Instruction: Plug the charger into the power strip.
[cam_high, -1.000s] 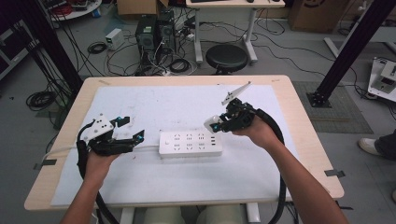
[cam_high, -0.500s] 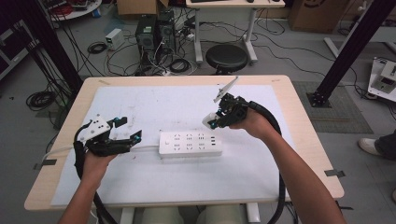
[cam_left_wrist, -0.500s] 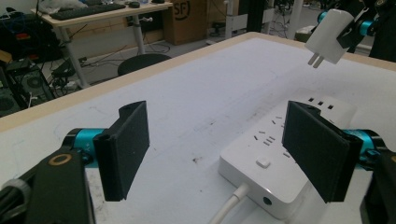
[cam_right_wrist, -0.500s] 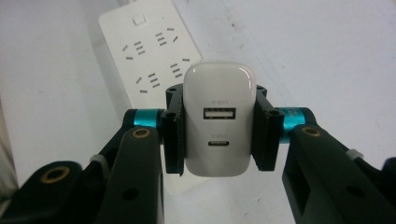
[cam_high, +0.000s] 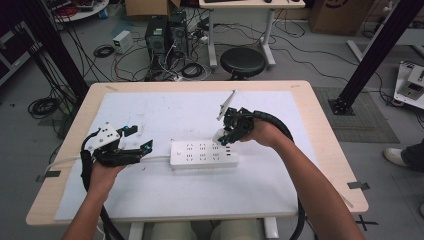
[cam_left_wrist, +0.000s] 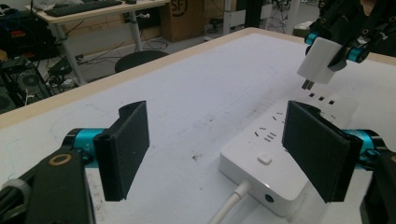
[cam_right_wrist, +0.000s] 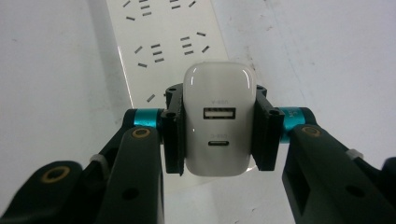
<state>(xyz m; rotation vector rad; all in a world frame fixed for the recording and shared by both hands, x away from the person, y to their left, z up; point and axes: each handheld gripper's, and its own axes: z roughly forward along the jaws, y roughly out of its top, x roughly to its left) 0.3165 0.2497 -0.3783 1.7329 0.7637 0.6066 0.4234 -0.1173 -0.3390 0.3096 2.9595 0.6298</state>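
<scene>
Plugging the charger into the strip, by the look of it. Right gripper clamped on the charger's two flat sides, port face toward the camera, prongs aimed down at the strip. Charger at upper right of the left gripper view, hanging just above the strip's far end, prongs near the slots but apart from them. At centre right of the high view, over the strip's right end.

To do it well: line both prongs with one slot pair before lowering; keep the charger square to the strip's top, not tilted; press straight down, no twist. Strip likely to slide or tip under the push, so worth pinning with the left gripper. Left gripper open, jaws wide apart, holding nothing, the strip's cable end lying between and ahead of them at lower centre of its view.

Charger: white, rounded block, glossy, one wide port above one small oval port.
</scene>
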